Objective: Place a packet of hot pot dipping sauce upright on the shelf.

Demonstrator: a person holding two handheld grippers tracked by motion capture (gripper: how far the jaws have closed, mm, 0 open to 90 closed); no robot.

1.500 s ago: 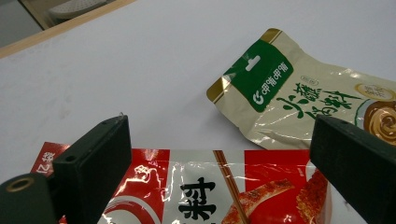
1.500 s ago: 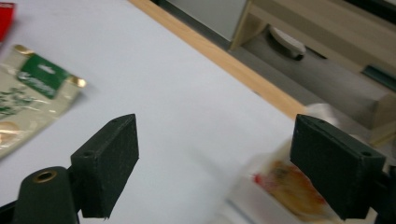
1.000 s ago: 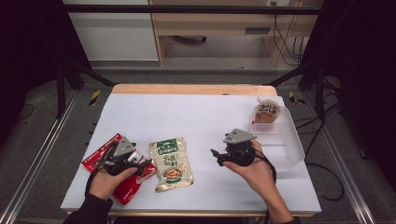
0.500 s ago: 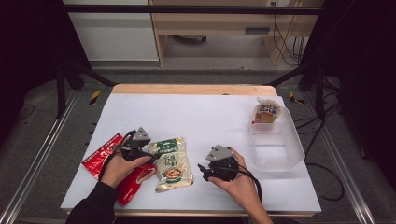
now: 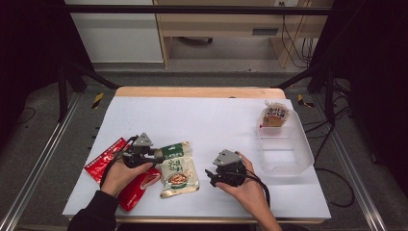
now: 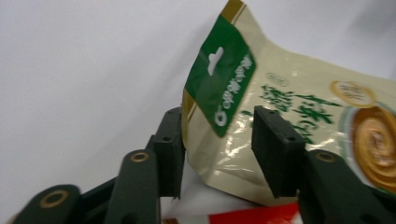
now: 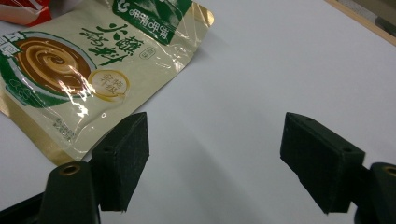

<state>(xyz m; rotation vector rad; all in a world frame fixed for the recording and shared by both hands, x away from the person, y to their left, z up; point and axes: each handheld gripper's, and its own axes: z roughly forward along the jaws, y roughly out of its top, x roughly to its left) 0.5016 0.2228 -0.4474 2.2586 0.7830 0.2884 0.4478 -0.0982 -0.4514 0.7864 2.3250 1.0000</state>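
Observation:
A cream and green food pouch (image 5: pixel 177 168) (image 6: pixel 289 107) (image 7: pixel 70 70) lies flat at the table's front centre. My left gripper (image 5: pixel 153 154) (image 6: pixel 217 154) is at its top left corner. Its jaws have just been closing, and the green header corner sits between them with a gap still showing at the right pad, so it is open. My right gripper (image 5: pixel 210 174) (image 7: pixel 215 158) rests low just right of the pouch. Its jaws are wide open over bare white table, with nothing between them.
Red packets (image 5: pixel 103 161) (image 6: pixel 252 215) (image 7: pixel 28 11) lie under and left of the left hand. A clear plastic bin (image 5: pixel 284 154) stands at the right with an orange snack pouch (image 5: pixel 274 116) leaning at its far end. White table surface (image 5: pixel 207 120) stretches behind.
My left gripper slid right from the red packets onto the pouch's corner and its jaws narrowed. My right hand came left and toward the front edge, down beside the pouch.

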